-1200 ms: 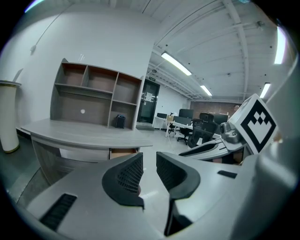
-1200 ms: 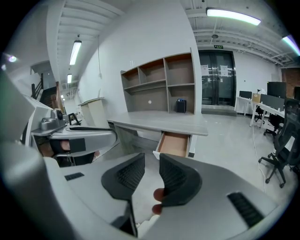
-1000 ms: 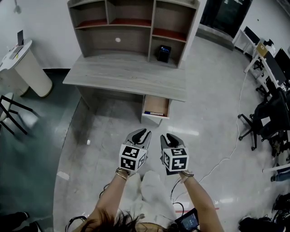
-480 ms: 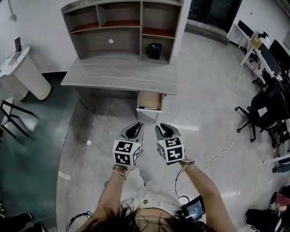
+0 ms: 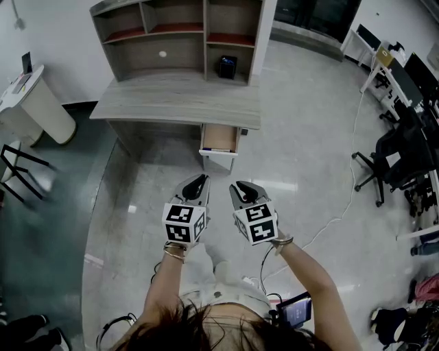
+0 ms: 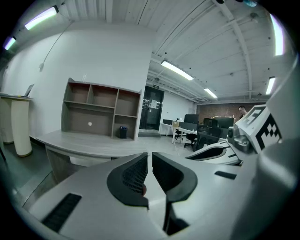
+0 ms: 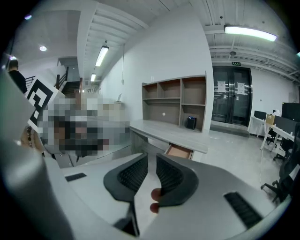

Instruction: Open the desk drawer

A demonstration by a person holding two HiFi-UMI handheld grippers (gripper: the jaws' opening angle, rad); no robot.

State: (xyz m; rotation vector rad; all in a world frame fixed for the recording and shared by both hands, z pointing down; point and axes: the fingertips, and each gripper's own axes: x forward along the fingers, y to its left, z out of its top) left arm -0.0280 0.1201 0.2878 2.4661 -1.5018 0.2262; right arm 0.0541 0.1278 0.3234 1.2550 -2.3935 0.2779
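Glossy grey floor [image 5: 309, 158] with pale glare spots; darker green strip [image 5: 41, 226] along the left. White wall [image 5: 55, 41] behind a grey shelf unit [image 5: 178, 34] of open compartments, set on the back of a long grey table [image 5: 171, 103]. Small black box [image 5: 227, 66] in the lower right compartment. White rounded stand [image 5: 38, 103] near the wall at left. At right, black chairs [image 5: 401, 154] and white desks [image 5: 384, 62] with dark screens. Dark glass doors [image 7: 232, 101] beyond the shelf unit. White cable [image 5: 343, 212] loose on the floor. Overhead, white ribbed ceiling [image 6: 140, 14] with long tube lamps [image 6: 177, 70], lit.
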